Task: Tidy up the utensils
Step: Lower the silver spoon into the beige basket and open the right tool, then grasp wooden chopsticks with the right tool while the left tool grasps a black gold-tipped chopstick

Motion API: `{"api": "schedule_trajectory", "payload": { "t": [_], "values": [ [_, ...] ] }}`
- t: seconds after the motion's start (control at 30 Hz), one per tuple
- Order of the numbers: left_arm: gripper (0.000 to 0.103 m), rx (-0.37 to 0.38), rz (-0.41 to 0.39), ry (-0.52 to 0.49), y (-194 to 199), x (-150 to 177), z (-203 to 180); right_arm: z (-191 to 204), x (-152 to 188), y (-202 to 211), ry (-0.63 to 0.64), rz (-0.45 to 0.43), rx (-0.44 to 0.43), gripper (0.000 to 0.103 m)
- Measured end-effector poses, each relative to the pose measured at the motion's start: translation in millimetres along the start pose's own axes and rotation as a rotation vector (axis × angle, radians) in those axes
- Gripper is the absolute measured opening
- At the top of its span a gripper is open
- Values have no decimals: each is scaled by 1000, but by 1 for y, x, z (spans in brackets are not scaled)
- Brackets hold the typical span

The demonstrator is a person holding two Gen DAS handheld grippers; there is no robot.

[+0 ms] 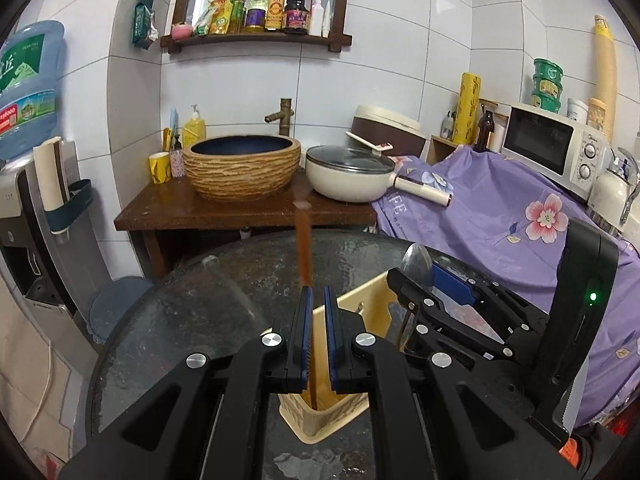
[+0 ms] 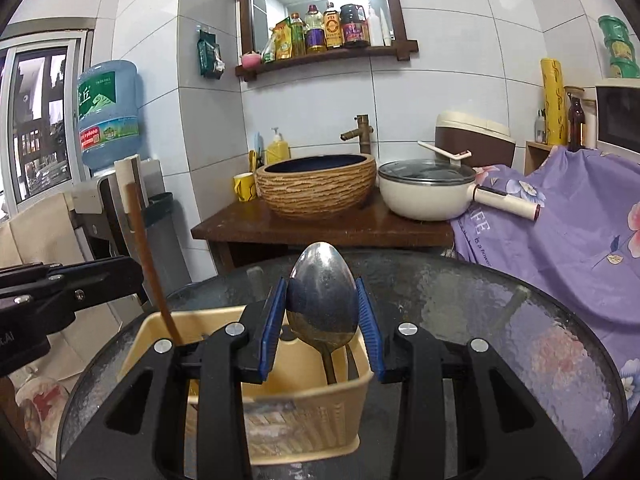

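Over the beige caddy (image 2: 280, 364), left tongs (image 1: 316, 300) pinched a brown stick (image 1: 305, 240) while right tongs (image 2: 322, 312) clamped the spoon (image 2: 322, 292).

a home kitchen corner: tiled wall, basin (image 2: 316, 184), microwave (image 1: 556, 144), rice cooker (image 2: 474, 136), sauce bottles (image 2: 328, 28)

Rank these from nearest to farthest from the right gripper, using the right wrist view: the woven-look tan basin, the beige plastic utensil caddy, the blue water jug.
1. beige plastic utensil caddy, directly below the right gripper.
2. woven-look tan basin, ahead on the brown counter.
3. blue water jug, far left by the wall.
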State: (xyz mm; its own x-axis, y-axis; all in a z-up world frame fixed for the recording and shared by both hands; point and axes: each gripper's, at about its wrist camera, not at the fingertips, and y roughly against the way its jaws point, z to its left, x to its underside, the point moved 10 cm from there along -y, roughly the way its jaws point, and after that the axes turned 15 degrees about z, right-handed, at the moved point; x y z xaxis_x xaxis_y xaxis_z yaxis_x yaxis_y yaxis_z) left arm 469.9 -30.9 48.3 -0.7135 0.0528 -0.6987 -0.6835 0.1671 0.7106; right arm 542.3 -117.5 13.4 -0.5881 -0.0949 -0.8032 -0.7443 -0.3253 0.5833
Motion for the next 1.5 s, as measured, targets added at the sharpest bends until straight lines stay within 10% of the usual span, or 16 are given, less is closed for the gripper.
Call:
{"api": "schedule_trajectory", "payload": {
  "t": [0.23,0.37,0.57,0.77,1.03,1.5],
  "values": [
    [9,2,-5,-10,4,7,-2,-9,16,1,-18,19,1,54],
    [48,25,-19,6,16,17,0,-14,22,18,-43,14,-10,56],
    [57,-5,-8,-8,34,63,6,-11,71,52,-39,149,-21,59],
    [54,-30,119,-4,23,134,14,-14,160,83,28,307,83,59],
    [22,6,311,9,-7,216,5,-25,249,88,-35,472,115,44],
    [14,46,377,11,-17,249,-12,-11,271,89,-50,523,83,31]
  ]
}}
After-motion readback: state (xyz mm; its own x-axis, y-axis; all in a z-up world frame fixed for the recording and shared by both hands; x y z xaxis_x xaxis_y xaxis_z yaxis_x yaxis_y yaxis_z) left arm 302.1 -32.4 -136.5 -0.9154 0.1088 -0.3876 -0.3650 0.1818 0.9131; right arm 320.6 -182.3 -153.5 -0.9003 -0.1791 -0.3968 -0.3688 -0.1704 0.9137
